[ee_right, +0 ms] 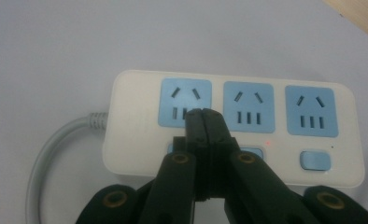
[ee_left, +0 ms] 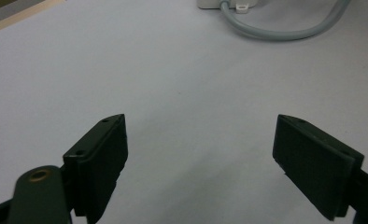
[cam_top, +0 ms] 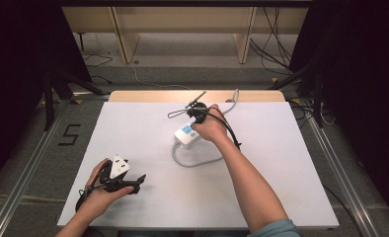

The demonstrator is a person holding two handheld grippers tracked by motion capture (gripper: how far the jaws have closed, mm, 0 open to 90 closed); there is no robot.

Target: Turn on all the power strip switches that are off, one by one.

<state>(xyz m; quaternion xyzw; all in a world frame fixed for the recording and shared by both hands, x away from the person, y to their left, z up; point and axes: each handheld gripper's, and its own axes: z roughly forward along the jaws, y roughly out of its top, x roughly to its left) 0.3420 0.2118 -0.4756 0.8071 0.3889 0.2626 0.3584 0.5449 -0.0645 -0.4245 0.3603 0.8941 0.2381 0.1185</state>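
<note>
Your right gripper (ee_right: 204, 114) has its jaws pressed flat together with nothing between them, and their tips sit over the face of the white power strip (ee_right: 233, 126), at the lower edge of the leftmost socket (ee_right: 184, 102). In the high view that gripper (cam_top: 194, 114) and your right hand (cam_top: 210, 126) cover the far end of the strip (cam_top: 186, 134), which lies a little beyond the middle of the white tabletop (cam_top: 148, 148).

Count the strip's face from the right gripper view: three blue sockets in a row, one blue rocker switch (ee_right: 315, 160) at the right below them, and one small red light (ee_right: 268, 143) under the middle socket. More blue shows just behind the jaws, but they hide too much of it to say what it is.

One grey cable (ee_right: 56, 149) leaves the strip's left end in that view. On the tabletop it loops toward you and round under your right forearm (cam_top: 197, 162); another stretch of grey cable (cam_top: 234, 98) runs toward the far edge.

Your left gripper (ee_left: 201, 154) is spread wide and holds nothing; between its jaws you see bare tabletop, with the edge of the strip (ee_left: 210, 3) and its cable (ee_left: 285, 33) well ahead. From above, it (cam_top: 133, 183) rests near the front left corner in your left hand (cam_top: 101, 197), well apart from the strip.

Around the table: a taped "5" (cam_top: 70, 134) on the floor at left, and loose black cables (cam_top: 276, 44) at the far right.
</note>
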